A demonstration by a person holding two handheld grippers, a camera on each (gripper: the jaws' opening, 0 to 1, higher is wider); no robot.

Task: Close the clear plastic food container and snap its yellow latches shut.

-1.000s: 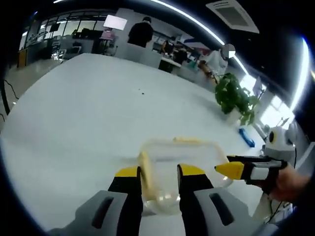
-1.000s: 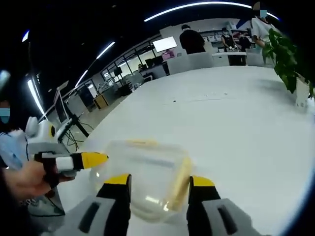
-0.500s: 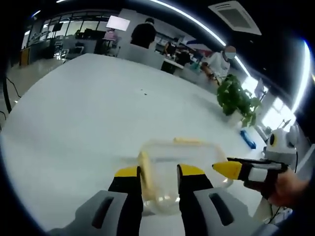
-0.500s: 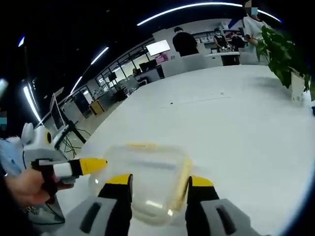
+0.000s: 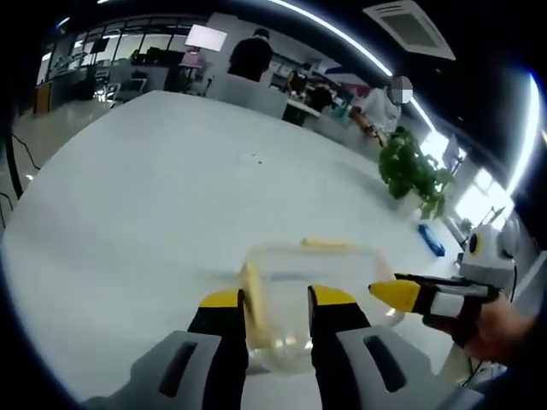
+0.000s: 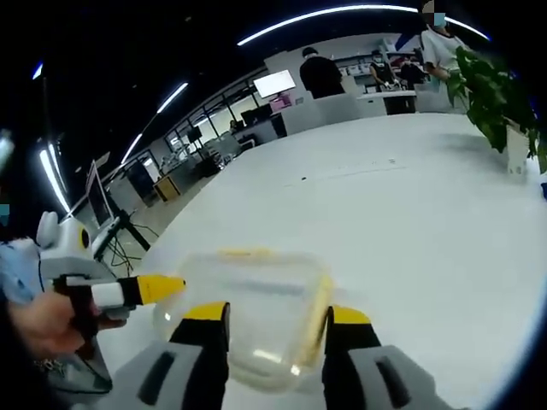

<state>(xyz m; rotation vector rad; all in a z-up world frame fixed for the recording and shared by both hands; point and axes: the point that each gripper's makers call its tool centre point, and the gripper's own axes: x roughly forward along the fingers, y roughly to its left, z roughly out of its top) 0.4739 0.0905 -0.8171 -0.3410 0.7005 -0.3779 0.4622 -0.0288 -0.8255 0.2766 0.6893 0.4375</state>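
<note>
Left gripper view: the container (image 5: pixel 312 286) sits on the white table (image 5: pixel 154 196), right in front of the left gripper (image 5: pixel 278 301), whose yellow-tipped jaws stand parted with the near end of the box between them. I cannot tell whether they touch it. A yellow latch (image 5: pixel 249 290) runs down the box's left side and another (image 5: pixel 325 244) lies along its far edge. The right gripper (image 5: pixel 402 294) comes in from the right, its tip at the box's right edge. A potted plant (image 5: pixel 410 171) stands well behind. From half a second ago almost nothing differs; the right gripper's tip sits where it did.

Right gripper view: the same box (image 6: pixel 256 303) lies between the parted jaws of the right gripper (image 6: pixel 275 314), with a latch (image 6: pixel 320 299) on its right side and one (image 6: pixel 244 254) at the far edge. The left gripper (image 6: pixel 145 289) points in from the left, beside the box. The scene matches the earlier frame, barely shifted.

It looks light, thin-walled and slick, likely to skate on the smooth table if pushed from one side. I'd steady it from both ends and press each latch flap down at its middle rather than squeeze the walls.
</note>
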